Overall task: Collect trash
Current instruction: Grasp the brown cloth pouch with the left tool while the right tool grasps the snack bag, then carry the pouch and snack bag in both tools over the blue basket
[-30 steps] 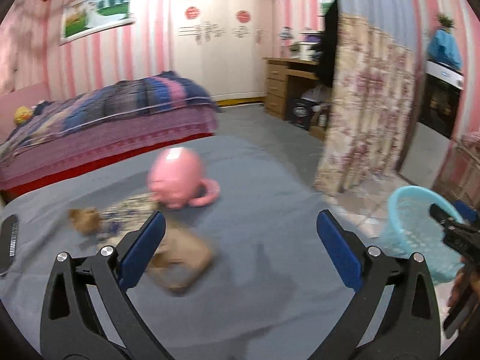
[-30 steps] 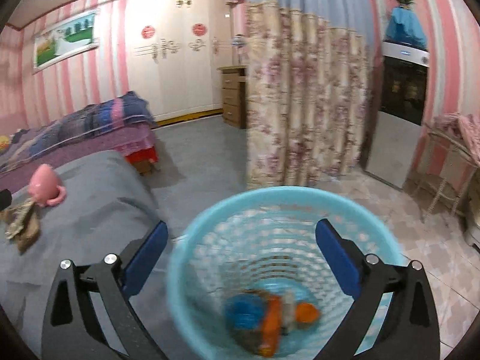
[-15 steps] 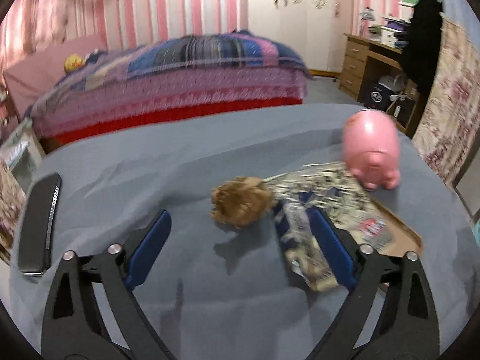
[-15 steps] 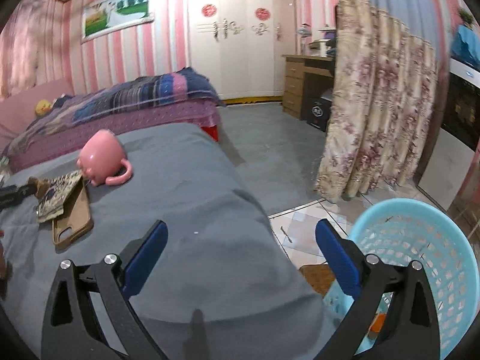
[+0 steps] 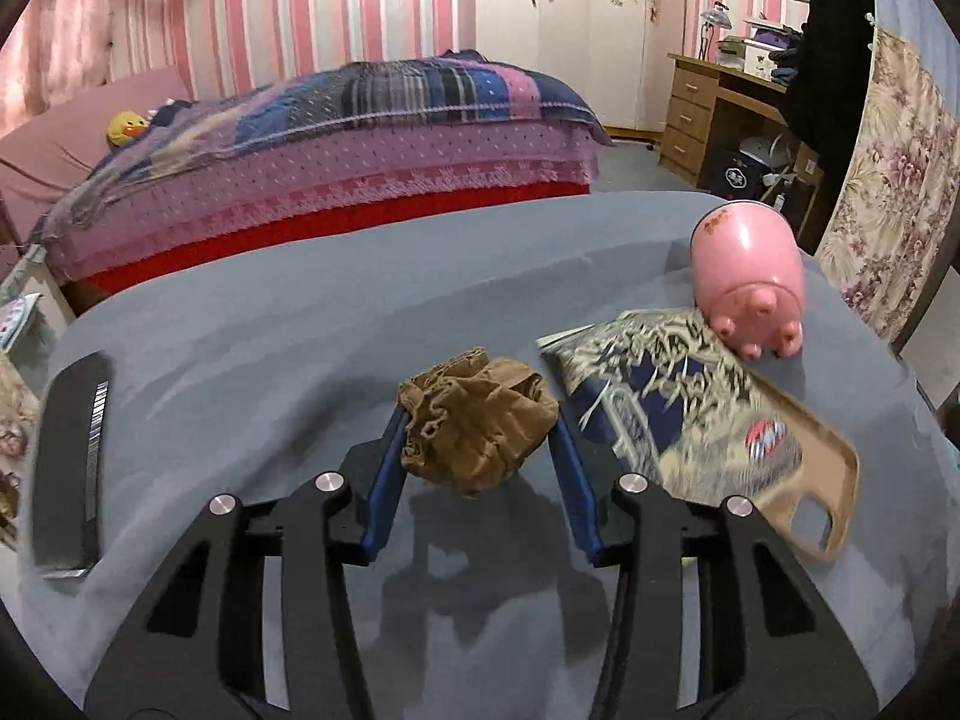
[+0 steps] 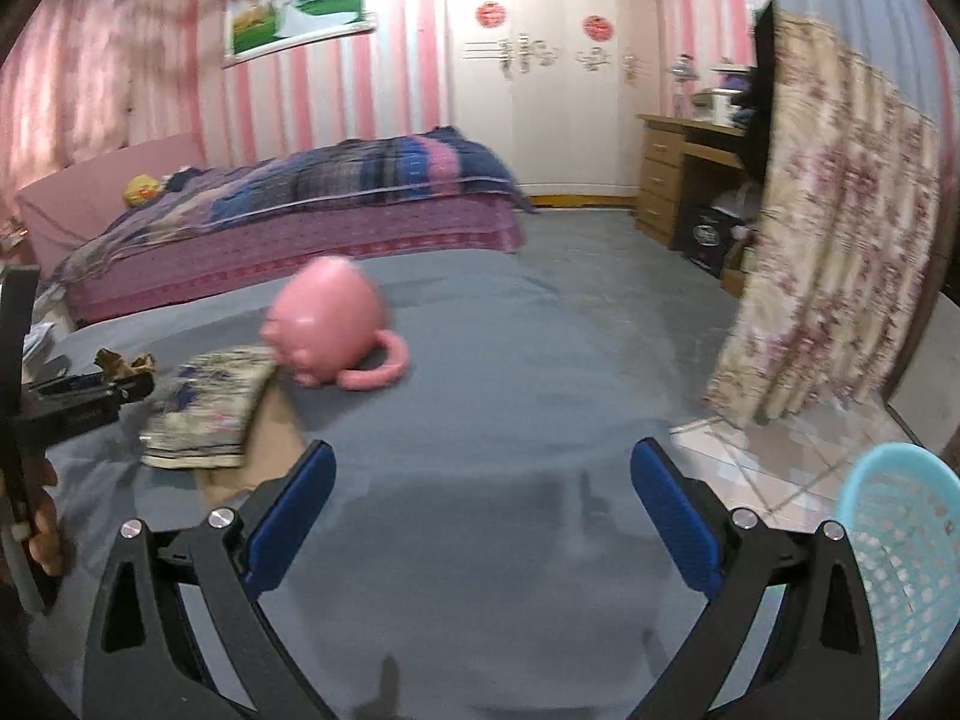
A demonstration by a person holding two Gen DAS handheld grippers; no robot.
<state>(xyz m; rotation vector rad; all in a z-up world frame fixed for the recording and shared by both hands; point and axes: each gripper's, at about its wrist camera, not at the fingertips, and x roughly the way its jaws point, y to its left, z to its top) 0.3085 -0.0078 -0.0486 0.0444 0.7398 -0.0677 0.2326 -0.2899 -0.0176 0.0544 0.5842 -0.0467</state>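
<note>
Now that the crumpled brown paper wad (image 5: 477, 423) sits pinched between the left gripper (image 5: 477, 450) pads, which half a second ago stood wide around it, it can be lifted off the grey cloth (image 5: 252, 360). At its 3 o'clock lie a printed wrapper (image 5: 672, 396) and a pink pig mug (image 5: 747, 276). Meanwhile the right gripper (image 6: 483, 504) hangs wide and empty, the blue basket (image 6: 900, 540) at its 4 o'clock.

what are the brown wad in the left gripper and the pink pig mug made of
Crumpled brown wad, clamped in the left gripper: matte paper by its creases, possibly thin cloth. Pink pig-shaped mug: glossy glazed ceramic or hard plastic, shown by its highlight.
</note>
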